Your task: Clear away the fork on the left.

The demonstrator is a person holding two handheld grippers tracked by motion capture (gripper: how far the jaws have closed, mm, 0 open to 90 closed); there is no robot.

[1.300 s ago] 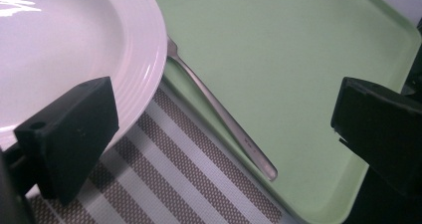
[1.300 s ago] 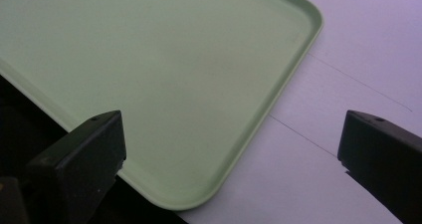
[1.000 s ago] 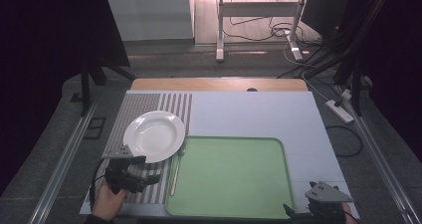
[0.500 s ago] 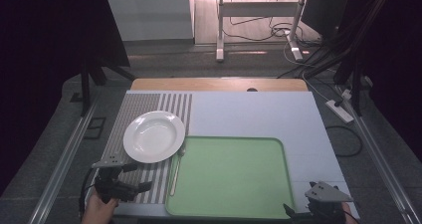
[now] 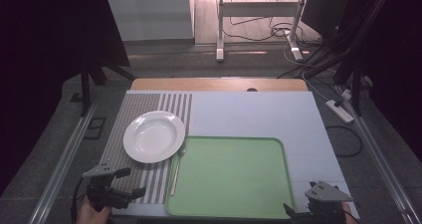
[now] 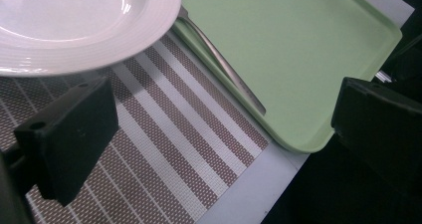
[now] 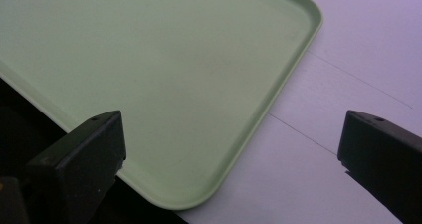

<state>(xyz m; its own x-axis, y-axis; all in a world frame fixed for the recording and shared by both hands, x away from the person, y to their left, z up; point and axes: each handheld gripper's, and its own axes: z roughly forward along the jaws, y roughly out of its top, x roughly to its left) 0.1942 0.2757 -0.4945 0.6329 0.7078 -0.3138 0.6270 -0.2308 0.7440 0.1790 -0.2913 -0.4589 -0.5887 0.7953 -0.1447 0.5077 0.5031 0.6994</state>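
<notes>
A white plate (image 5: 154,136) rests on a striped placemat (image 5: 144,109) at the table's left. Beside it lies a green tray (image 5: 229,176), with a thin utensil (image 5: 176,171) between mat and tray. My left gripper (image 5: 130,184) sits open at the mat's near left corner, nothing between its jaws. In the left gripper view the plate (image 6: 74,25), the striped mat (image 6: 164,134), the utensil's handle (image 6: 226,72) and the tray (image 6: 298,50) lie ahead. My right gripper (image 5: 318,206) hovers open at the near right corner of the tray (image 7: 164,79), empty.
A pale blue mat (image 5: 254,114) covers the table, with a wooden strip (image 5: 219,84) along the far edge. A power strip (image 5: 340,111) and cables lie on the floor at the right. Metal rails run along both sides of the table.
My left gripper has drawn back from the plate's near edge toward the table's near left corner, still open. The right gripper has hardly moved.
</notes>
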